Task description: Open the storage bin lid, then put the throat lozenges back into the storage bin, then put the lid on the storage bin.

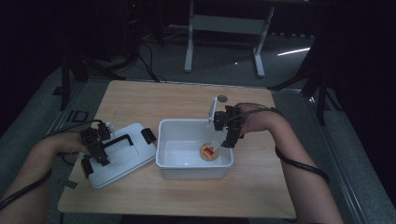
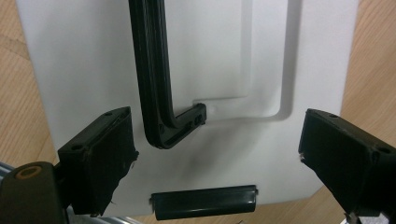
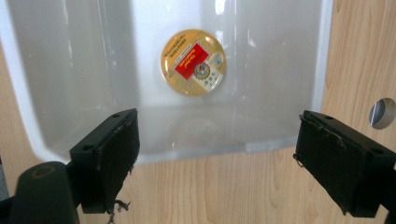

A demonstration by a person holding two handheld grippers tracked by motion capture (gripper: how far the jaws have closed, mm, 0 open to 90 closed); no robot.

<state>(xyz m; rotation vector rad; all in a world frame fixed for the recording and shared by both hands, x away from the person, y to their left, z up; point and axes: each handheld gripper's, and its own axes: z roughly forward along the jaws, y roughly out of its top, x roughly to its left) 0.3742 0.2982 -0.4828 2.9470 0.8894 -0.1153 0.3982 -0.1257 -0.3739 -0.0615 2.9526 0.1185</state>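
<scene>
A white bin (image 1: 161,140) sits mid-table with a round gold disc (image 1: 209,151) bearing a red label on its floor. Left of it lies the white lid (image 1: 126,156), with a black handle (image 1: 119,140) and black clips. My left gripper (image 1: 95,149) hovers over the lid, open. In the left gripper view the handle (image 2: 152,84) on the lid (image 2: 224,46) sits between the jaws of the left gripper (image 2: 219,154), untouched. My right gripper (image 1: 229,135) hangs above the bin's right side, open and empty. In the right gripper view the right gripper (image 3: 217,158) looks down on the disc (image 3: 193,62).
The wooden table (image 1: 187,98) has a round metal-lined hole (image 1: 222,99) behind the bin, also seen as a hole (image 3: 382,113) in the right gripper view. A black clip (image 2: 204,201) sits on the lid's near edge. Cables trail from both grippers.
</scene>
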